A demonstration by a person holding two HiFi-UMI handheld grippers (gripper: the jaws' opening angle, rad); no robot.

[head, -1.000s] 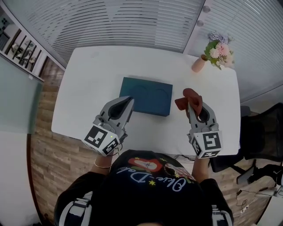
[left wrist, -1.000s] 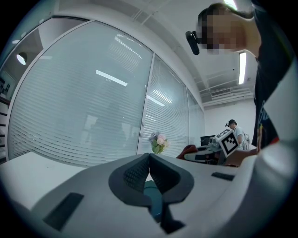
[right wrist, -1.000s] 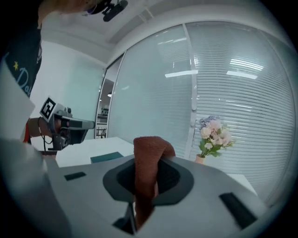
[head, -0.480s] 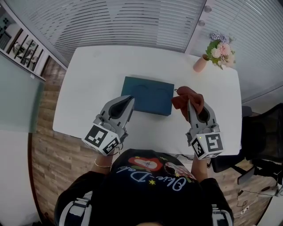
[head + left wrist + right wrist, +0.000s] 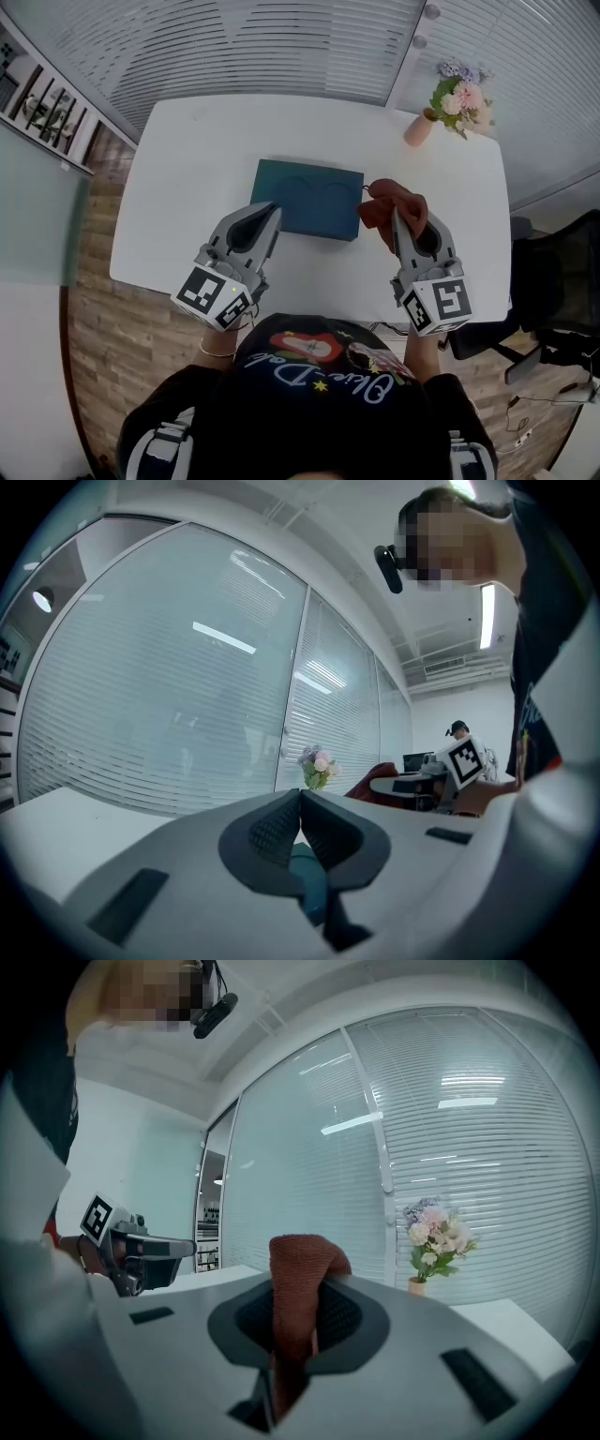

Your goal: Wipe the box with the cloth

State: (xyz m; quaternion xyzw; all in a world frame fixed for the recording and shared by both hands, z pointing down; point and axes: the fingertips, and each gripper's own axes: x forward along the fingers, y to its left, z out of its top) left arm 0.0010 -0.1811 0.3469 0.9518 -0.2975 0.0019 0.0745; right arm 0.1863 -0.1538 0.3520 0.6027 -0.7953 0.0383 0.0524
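The blue-green box [image 5: 309, 200] lies flat in the middle of the picture, on the white table [image 5: 187, 159]. Just right of it, the right gripper [image 5: 397, 217] pinches the red-brown cloth [image 5: 386, 204]. The left gripper [image 5: 272, 212], at the box's lower left corner, is squeezed closed on nothing.

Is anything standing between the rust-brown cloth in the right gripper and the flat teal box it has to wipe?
Nothing visible does. The rust-brown cloth, clamped in the right gripper, hangs just beside the flat teal box at its right edge. The pink flower vase stands farther back, out of the path.
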